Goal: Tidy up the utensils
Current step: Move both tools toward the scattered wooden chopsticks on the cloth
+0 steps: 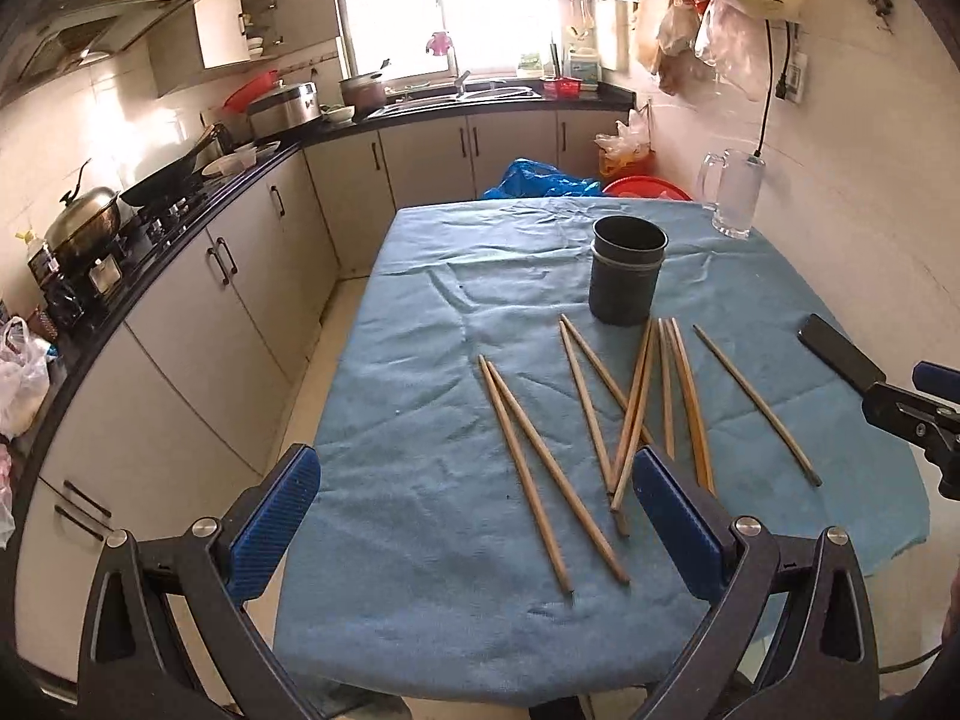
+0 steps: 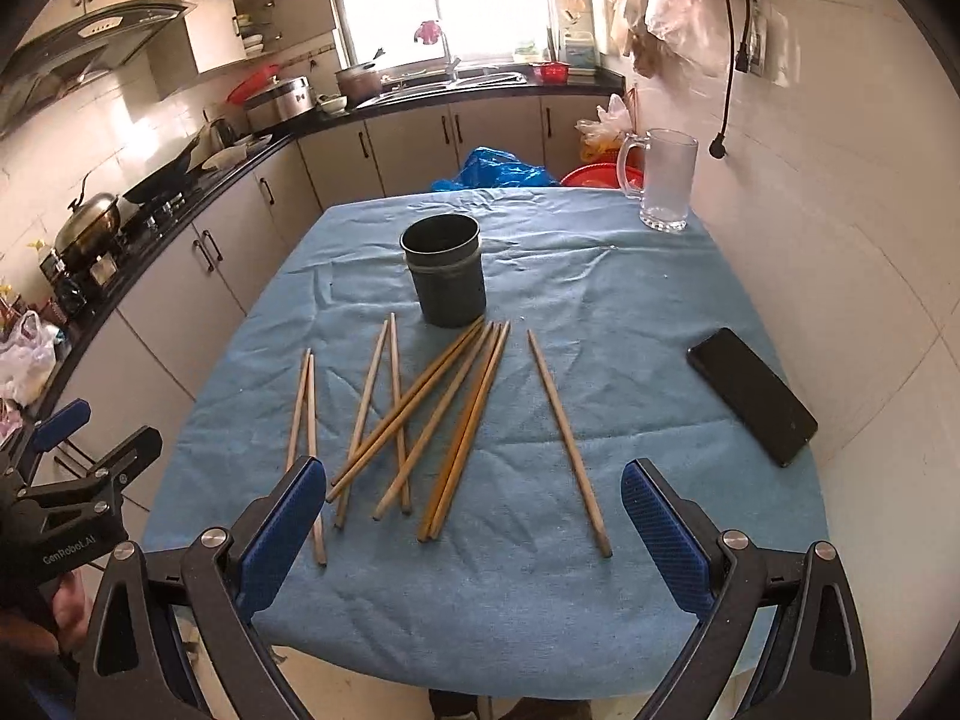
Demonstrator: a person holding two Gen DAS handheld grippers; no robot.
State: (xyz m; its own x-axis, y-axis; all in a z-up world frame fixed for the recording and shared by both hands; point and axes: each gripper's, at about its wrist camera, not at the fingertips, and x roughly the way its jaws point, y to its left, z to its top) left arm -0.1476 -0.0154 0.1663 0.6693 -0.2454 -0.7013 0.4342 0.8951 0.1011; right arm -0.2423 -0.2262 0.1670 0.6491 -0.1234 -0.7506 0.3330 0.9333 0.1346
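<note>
Wooden chopsticks (image 2: 420, 420) scattered flat, some crossing; dark cup (image 2: 444, 276) upright just behind

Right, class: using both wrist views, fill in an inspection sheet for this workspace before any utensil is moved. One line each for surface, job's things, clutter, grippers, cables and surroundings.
Surface: table under a wrinkled blue cloth.
Job's things: wooden chopsticks lie loose on the cloth, several crossing, one apart toward the right; dark cup stands upright behind them, with no chopsticks sticking out of it.
Clutter: black phone flat near the right edge; glass mug upright at the far right corner.
Grippers: left gripper and right gripper both open, holding nothing, at the near edge.
Cables: black cord hanging on the right wall.
Surroundings: kitchen counter with cookware to the left; bright window beyond.
</note>
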